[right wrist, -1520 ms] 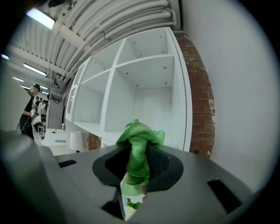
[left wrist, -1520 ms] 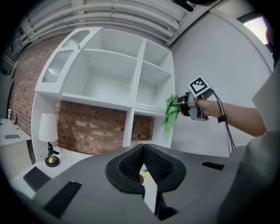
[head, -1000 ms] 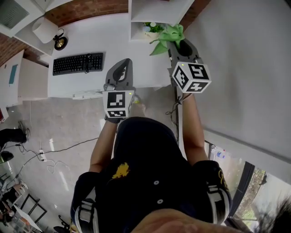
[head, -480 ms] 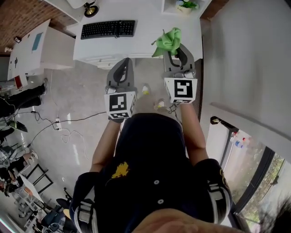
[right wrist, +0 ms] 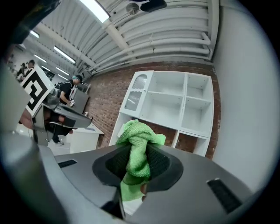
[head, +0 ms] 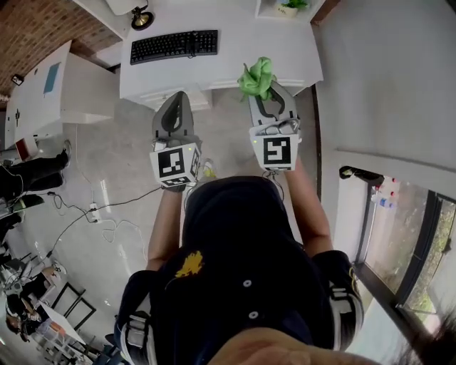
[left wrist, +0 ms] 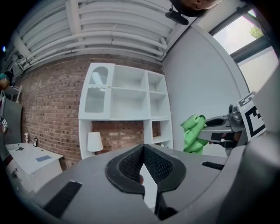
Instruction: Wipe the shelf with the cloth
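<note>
A green cloth (head: 256, 77) (right wrist: 138, 148) is bunched between the jaws of my right gripper (head: 265, 91) (right wrist: 138, 165), which is shut on it and held in the air in front of the desk. The white shelf unit (right wrist: 175, 105) (left wrist: 127, 100) stands against a brick wall ahead, some way off, with open compartments. My left gripper (head: 174, 112) (left wrist: 143, 152) is beside the right one, shut with nothing between its pads. From the left gripper view, the cloth (left wrist: 192, 131) hangs at the right.
A white desk (head: 235, 57) with a black keyboard (head: 174, 44) and a lamp (head: 141, 16) lies ahead. A potted plant (head: 288, 7) sits in a low shelf compartment. A grey wall runs along the right. Cables lie on the floor at left.
Both grippers now sit further back from the desk and the low shelf compartment than a second ago. The right one still holds the cloth.
</note>
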A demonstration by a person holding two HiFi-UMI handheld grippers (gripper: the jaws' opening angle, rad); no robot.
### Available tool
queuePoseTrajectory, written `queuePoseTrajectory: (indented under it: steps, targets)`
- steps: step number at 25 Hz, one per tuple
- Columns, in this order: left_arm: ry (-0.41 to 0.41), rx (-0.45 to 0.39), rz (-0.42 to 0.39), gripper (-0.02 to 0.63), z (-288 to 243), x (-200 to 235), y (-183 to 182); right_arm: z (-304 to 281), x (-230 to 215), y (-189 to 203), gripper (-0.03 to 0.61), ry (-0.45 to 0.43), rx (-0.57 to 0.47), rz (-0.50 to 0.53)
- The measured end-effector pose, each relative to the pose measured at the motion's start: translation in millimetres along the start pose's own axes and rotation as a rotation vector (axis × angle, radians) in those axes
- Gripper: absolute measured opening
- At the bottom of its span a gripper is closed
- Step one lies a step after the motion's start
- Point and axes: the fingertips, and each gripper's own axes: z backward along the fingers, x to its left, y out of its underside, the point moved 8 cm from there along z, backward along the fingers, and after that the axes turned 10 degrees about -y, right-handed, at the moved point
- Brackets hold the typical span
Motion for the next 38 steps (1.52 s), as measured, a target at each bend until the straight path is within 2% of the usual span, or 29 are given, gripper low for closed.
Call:
queuePoseTrajectory:
  steps: [5, 9, 13, 26, 38]
  targets:
    - [-0.063, -0.005, 0.034, 0.011, 17.1, 79.8, 14.1, -22.6, 54.8, -26.8, 0.074, 0.018, -0.059, -0.033]
    - [-0.014, -0.028, 0.021, 0.011, 23.4, 103.9, 14.1, -38.7, 86.2, -42.3, 0.074, 0.065, -0.139, -0.158]
    - [0.029, -0.043, 0.004, 0.011, 33.0, 123.9, 8.7, -46.8, 108.9, -62.3, 0.074, 0.088, -0.155, -0.132]
    - [0.042, -0.049, 0.007, 0.011, 60.6, 157.0, 11.5, -40.2, 131.8, -84.9, 0.074, 0.113, -0.155, -0.158]
    - [0.043, -0.051, 0.004, 0.011, 71.0, 157.0, 12.6, -30.4, 125.0, -84.7, 0.074, 0.133, -0.137, -0.177]
